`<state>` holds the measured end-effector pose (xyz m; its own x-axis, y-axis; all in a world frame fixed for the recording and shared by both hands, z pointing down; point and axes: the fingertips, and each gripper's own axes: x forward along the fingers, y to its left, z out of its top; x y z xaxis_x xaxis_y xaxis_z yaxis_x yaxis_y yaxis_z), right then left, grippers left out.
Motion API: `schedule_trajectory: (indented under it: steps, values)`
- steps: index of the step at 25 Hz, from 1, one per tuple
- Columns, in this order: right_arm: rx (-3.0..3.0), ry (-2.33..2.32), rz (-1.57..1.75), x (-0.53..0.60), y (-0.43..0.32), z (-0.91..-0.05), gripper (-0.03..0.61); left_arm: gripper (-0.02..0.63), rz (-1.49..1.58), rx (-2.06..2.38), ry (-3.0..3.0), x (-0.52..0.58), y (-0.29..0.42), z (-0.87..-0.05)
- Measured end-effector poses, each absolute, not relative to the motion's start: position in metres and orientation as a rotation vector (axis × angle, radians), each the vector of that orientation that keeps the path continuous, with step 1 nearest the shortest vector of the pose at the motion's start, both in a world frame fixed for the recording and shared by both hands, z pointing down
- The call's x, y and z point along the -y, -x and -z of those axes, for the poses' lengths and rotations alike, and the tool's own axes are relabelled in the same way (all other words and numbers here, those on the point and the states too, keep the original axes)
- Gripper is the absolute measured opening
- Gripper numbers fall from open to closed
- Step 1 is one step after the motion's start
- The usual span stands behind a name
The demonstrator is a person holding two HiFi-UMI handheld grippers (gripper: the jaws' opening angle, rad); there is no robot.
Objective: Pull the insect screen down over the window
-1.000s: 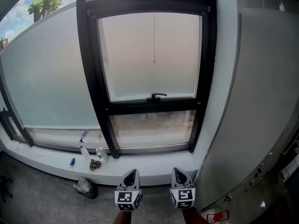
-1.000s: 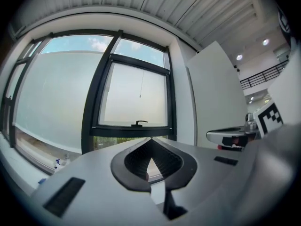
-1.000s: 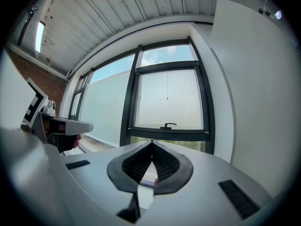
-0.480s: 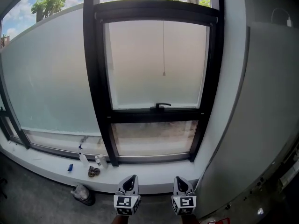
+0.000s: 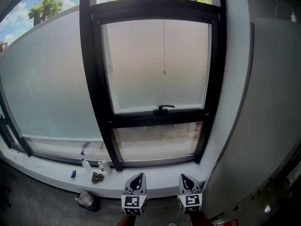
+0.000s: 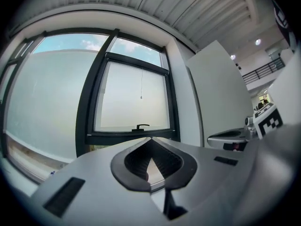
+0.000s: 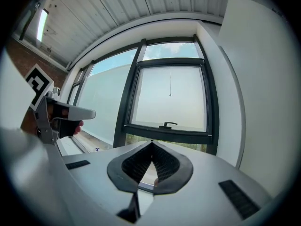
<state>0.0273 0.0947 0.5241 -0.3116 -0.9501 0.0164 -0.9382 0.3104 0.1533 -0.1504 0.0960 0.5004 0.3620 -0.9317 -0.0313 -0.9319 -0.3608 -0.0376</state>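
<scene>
Black-framed window (image 5: 99,102) with frosted panes, daylight coming through; treetops (image 5: 45,6) show above the frosting. White sill (image 5: 51,171) beneath carries a few small bottles (image 5: 86,163), with grey floor (image 5: 33,206) below. Pale wall panel (image 5: 268,107) stands at the right, and a slatted ceiling (image 7: 117,4) with recessed lamps (image 6: 257,42) is overhead.

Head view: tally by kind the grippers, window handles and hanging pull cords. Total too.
Grey two-jaw grippers: 2 (left gripper, right gripper)
Black lever window handle: 1
Thin hanging pull cord: 1
Total: 4
</scene>
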Motion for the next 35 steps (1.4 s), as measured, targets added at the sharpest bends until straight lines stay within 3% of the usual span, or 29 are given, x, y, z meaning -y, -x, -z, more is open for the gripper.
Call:
schedule_trajectory:
  steps: [15, 21, 35]
  values:
    - [2.527, -1.778, 0.189, 0.037, -0.061, -0.497, 0.002, 0.002, -0.002, -1.813, 2.481, 0.031, 0.121, -0.486]
    - [2.570, -1.734, 0.123, 0.064, -0.069, -0.500, 0.002, 0.002, -0.146, -1.971, 2.519, 0.054, 0.132, -0.477]
    - [2.616, -1.718, 0.087, 0.115, -0.083, -0.505, 0.002, 0.002, -0.036, -2.045, 2.467, 0.102, 0.124, -0.497]
